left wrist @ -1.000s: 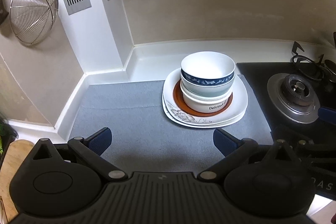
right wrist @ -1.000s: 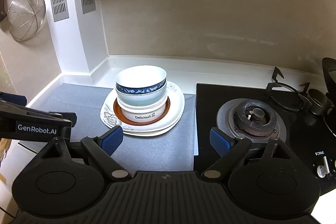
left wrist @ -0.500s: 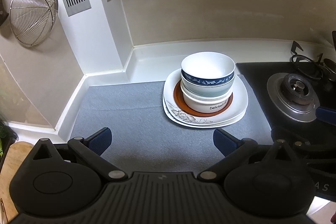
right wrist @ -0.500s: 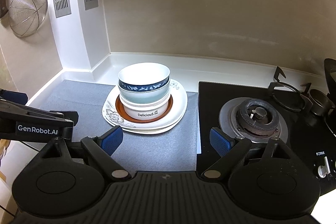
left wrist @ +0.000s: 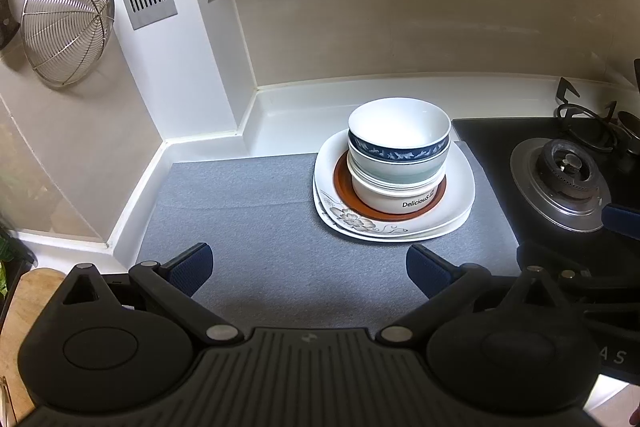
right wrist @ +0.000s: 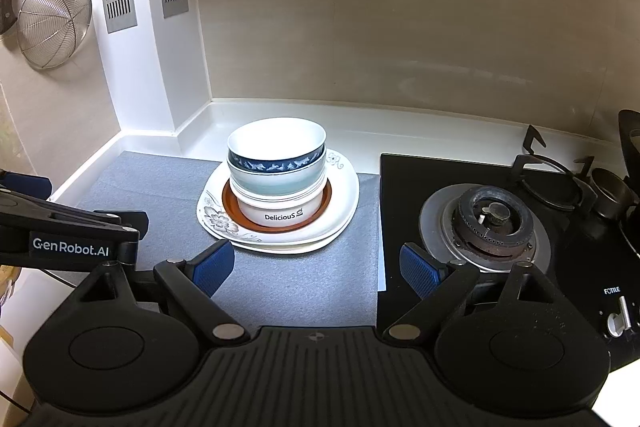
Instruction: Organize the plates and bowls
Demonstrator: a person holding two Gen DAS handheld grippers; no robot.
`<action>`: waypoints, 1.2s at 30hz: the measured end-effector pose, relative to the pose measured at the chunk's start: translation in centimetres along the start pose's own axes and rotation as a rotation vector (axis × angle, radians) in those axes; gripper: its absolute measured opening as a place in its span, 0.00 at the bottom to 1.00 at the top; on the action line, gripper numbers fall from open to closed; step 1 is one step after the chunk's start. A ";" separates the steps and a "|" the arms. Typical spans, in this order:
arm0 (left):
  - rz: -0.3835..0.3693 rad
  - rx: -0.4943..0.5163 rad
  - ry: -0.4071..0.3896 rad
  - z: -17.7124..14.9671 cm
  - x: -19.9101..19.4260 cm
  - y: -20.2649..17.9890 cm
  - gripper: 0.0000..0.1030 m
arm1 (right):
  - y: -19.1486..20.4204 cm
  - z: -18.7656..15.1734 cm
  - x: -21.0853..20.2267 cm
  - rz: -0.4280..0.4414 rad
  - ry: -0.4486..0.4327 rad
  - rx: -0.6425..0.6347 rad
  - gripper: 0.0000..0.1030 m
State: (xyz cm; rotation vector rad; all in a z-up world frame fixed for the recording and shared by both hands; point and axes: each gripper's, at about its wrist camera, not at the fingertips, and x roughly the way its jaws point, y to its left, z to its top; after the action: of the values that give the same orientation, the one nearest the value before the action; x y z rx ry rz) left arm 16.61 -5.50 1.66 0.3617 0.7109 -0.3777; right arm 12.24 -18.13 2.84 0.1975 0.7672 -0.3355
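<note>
A stack of bowls [left wrist: 398,151] [right wrist: 278,171] sits on stacked plates [left wrist: 456,203] [right wrist: 344,203] on a grey mat. The top bowl is white with a blue patterned band; the bottom bowl reads "Delicious". A brown-rimmed plate lies under the bowls, above white flowered plates. My left gripper [left wrist: 308,267] is open and empty, in front of the stack. My right gripper [right wrist: 316,269] is open and empty, in front and to the right of the stack. The left gripper's body [right wrist: 68,239] shows at the left of the right wrist view.
A black gas hob with a burner [left wrist: 568,175] [right wrist: 492,223] lies right of the mat [left wrist: 240,219]. A wire strainer [left wrist: 64,27] hangs on the left wall. The white counter rim and walls close in the back and left. A wooden board [left wrist: 28,291] is at lower left.
The right gripper has drifted slightly back and up, so the stack sits a little further right and lower in its view. The left gripper has barely moved. Both stay open.
</note>
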 end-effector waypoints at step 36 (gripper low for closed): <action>0.009 -0.010 -0.008 0.1 -0.6 -0.3 1.00 | -0.3 -0.2 -0.5 0.009 -0.011 -0.005 0.89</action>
State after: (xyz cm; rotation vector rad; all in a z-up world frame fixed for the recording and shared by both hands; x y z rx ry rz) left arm 16.08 -5.69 2.10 0.3531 0.7029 -0.3669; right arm 11.68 -18.24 2.98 0.1942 0.7563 -0.3254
